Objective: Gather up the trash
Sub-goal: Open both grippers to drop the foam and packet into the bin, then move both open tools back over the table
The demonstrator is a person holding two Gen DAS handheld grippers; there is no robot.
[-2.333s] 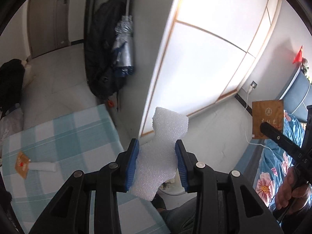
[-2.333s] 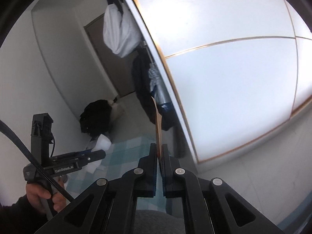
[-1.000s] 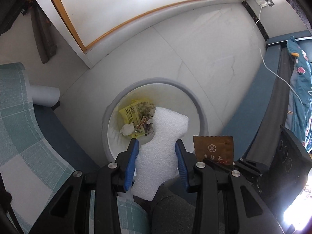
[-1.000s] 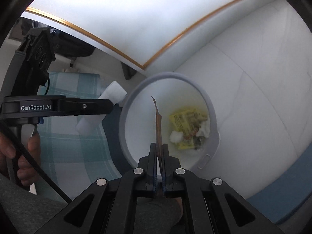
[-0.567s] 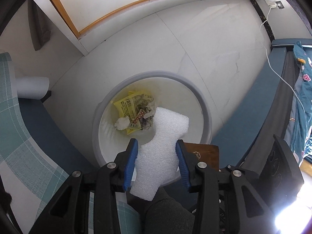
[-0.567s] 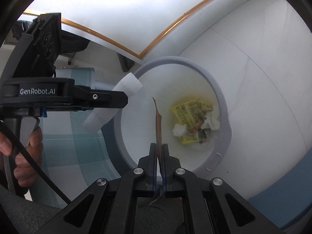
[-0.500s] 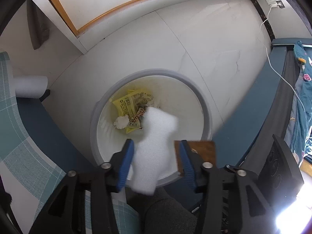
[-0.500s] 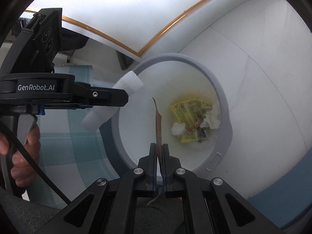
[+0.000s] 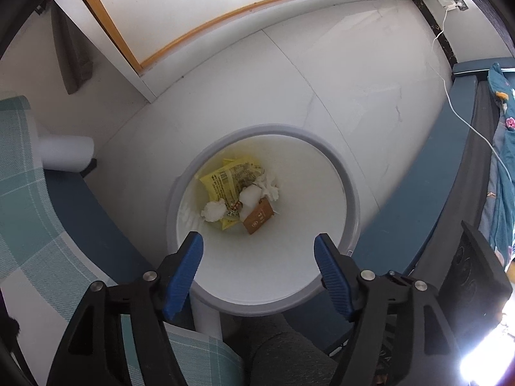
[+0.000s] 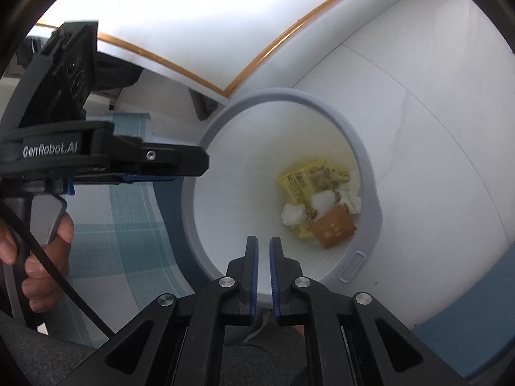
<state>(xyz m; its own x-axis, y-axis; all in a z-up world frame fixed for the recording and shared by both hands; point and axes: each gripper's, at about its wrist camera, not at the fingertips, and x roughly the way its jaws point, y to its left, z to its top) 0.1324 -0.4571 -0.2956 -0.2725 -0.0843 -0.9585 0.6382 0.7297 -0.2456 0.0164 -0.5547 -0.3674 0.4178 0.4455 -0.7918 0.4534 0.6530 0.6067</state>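
Note:
A round white trash bin with a grey rim [image 9: 352, 206] [image 10: 367, 160] stands on the floor below both grippers. At its bottom lie a yellow wrapper [image 9: 228, 180] [image 10: 305, 177], a white foam piece [image 9: 251, 197] [image 10: 323, 200], a brown packet [image 9: 258, 217] [image 10: 333, 227] and crumpled white tissue [image 9: 212, 210] [image 10: 293, 215]. My left gripper [image 9: 258, 252] is wide open and empty above the bin's near rim. My right gripper [image 10: 263, 243] is slightly open and empty above the bin's near wall. The left gripper's body [image 10: 96, 154] shows in the right wrist view beside the bin.
A teal checked cloth [image 9: 29, 212] [image 10: 128, 225] covers a surface left of the bin. A bed with blue floral bedding [image 9: 502, 160] and a white cable [image 9: 463, 119] lie to the right. A white wardrobe door [image 9: 225, 3] stands behind. My knee [image 9: 283, 353] is below.
The left gripper opened wide and the foam piece fell into the bin. The right gripper opened a little and the brown packet dropped into the bin too.

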